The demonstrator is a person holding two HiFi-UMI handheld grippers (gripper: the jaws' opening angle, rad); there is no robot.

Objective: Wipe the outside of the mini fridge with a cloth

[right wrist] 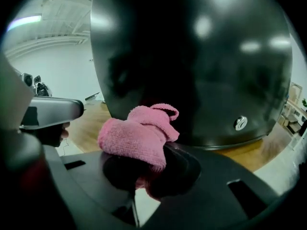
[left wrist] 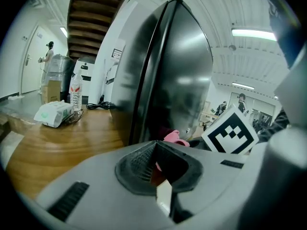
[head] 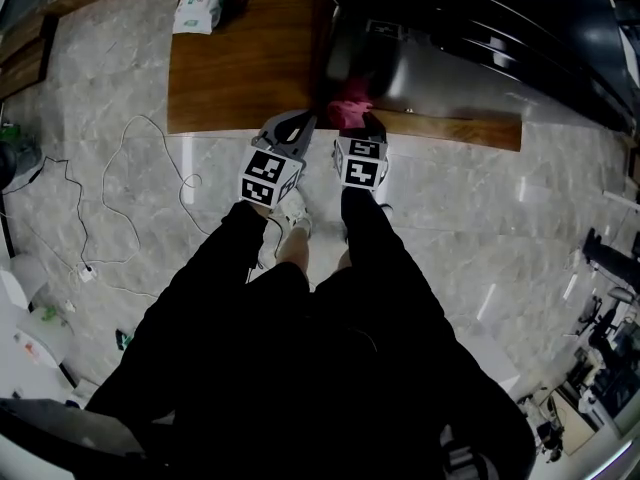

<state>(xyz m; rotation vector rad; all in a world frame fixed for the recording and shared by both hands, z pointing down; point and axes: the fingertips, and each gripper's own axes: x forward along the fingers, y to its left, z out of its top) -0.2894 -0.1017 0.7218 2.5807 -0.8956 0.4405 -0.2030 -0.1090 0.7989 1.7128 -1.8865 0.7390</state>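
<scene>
Setting: a wooden tabletop [head: 240, 78] is standing on a marble floor [head: 130, 208].
Mini fridge [head: 450, 58]: sitting black and glossy by the tabletop's near edge.
Right gripper [head: 361, 120]: clamping a pink cloth [head: 350, 111] at the fridge's near face.
Left gripper [head: 293, 123]: hovering just beside, jaws together, holding nothing.

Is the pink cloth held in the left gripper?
No, the pink cloth is clamped in the right gripper, in front of the dark fridge; the left gripper holds nothing.
</scene>
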